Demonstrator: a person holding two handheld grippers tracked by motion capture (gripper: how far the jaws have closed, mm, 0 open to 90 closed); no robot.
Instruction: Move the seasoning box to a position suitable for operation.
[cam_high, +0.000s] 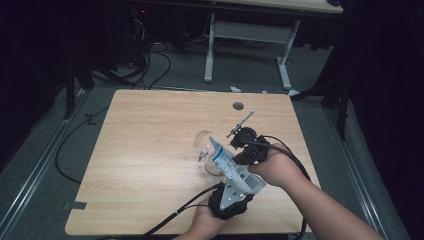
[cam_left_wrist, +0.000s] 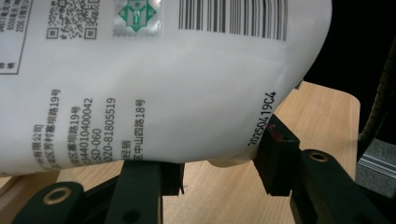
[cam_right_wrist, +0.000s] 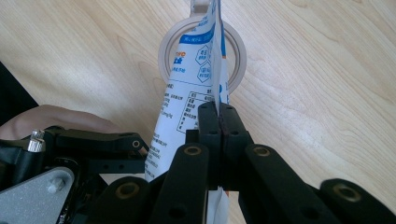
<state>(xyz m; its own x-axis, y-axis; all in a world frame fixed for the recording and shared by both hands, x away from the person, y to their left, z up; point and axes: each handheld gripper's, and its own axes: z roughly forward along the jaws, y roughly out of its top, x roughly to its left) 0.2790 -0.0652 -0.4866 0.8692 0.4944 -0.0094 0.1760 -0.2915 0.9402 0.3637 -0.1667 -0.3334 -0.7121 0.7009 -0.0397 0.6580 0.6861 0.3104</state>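
Both black two-jaw grippers are built of flat, matte plastic links pinned with brass-ringed holes. Against the pale wooden surface (cam_high: 150, 150), the left gripper (cam_high: 231, 199) carries a grey three-cornered metal plate with small screws on top, and a black cable trails from it toward the surface's near edge. The right gripper (cam_high: 246, 145) trails a looping black cable. Both forearms are bare, no sleeves.

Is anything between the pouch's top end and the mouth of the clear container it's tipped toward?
Nothing visible. The pouch, pinched at its edge by the right gripper and supported by the left gripper, slopes down toward the clear container. In the right gripper view its top overlaps the container's open rim.
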